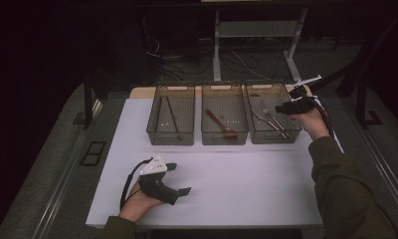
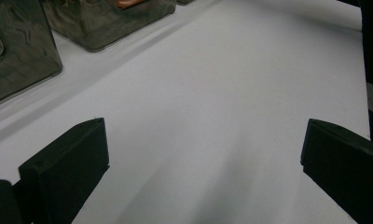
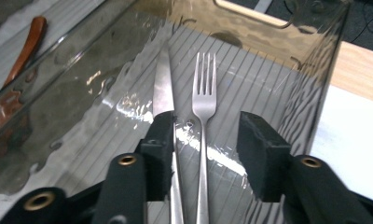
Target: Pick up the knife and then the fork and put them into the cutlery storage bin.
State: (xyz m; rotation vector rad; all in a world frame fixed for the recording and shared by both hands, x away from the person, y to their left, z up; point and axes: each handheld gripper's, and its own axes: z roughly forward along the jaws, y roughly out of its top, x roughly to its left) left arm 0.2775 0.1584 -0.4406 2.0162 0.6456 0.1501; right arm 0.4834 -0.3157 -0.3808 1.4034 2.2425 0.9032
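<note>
Three clear plastic bins stand in a row at the back of the white table. A metal fork and a knife lie side by side on the floor of the right bin. My right gripper hovers open just above them, the fork's handle running below the gap between the jaws with neither pad touching it. From above, this right gripper reaches into the bin from its right side. My left gripper rests open near the table's front left, with nothing between its jaws.
The middle bin holds a brown wooden spoon. The left bin holds dark chopsticks. A wooden strip runs behind the bins. Beyond it are a dark floor, cables and desk legs.
</note>
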